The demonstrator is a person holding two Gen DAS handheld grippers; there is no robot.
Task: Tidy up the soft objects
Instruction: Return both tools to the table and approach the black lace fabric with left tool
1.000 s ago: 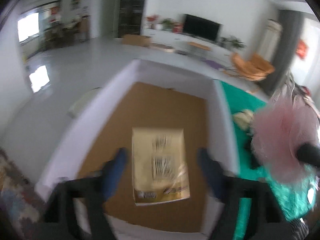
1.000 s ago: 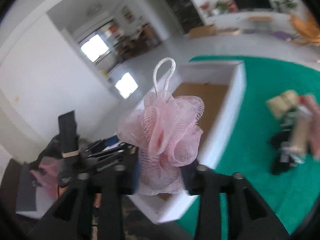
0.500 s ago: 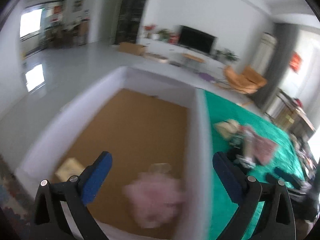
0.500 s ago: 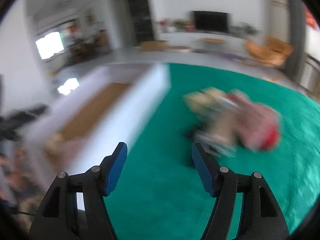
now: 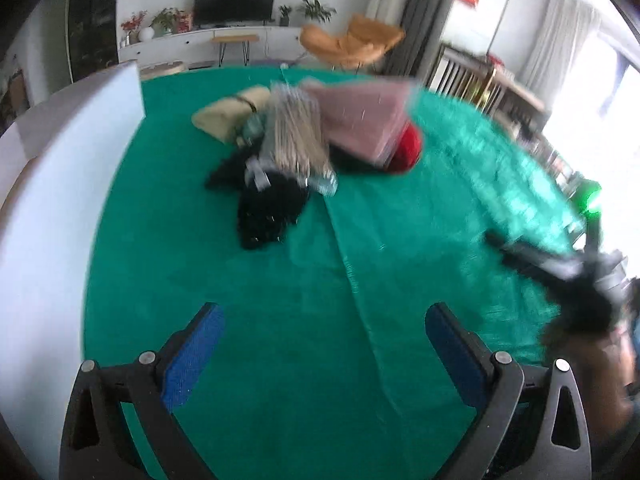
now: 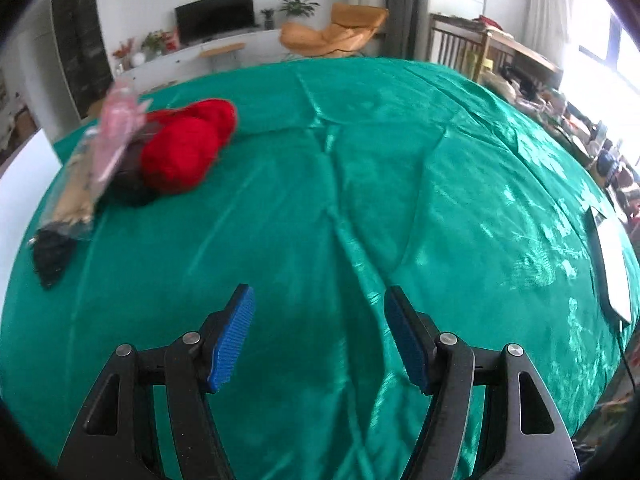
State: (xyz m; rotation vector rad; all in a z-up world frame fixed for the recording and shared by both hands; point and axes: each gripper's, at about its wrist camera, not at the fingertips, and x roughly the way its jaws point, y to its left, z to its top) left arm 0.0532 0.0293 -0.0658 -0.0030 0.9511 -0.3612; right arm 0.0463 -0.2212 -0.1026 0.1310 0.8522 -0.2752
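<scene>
A pile of soft objects lies on the green cloth (image 5: 304, 320): a black fuzzy item (image 5: 268, 208), a clear-wrapped beige bundle (image 5: 294, 136), a pink packet (image 5: 360, 120), a red yarn ball (image 5: 408, 148) and a beige pouch (image 5: 228, 116). My left gripper (image 5: 322, 344) is open and empty, well short of the pile. My right gripper (image 6: 318, 332) is open and empty over bare cloth; the red yarn (image 6: 188, 148) and wrapped bundle (image 6: 80, 184) lie far to its left. The other gripper shows blurred at the right of the left wrist view (image 5: 568, 276).
The white box wall (image 5: 60, 184) stands along the left edge of the table. A white flat object (image 6: 612, 260) lies at the right edge of the cloth. Chairs and shelves stand beyond the table.
The left gripper dropped the yellow packet and the right gripper dropped the pink mesh pouf into the box. Both have swung right, away from the box, over the green cloth.
</scene>
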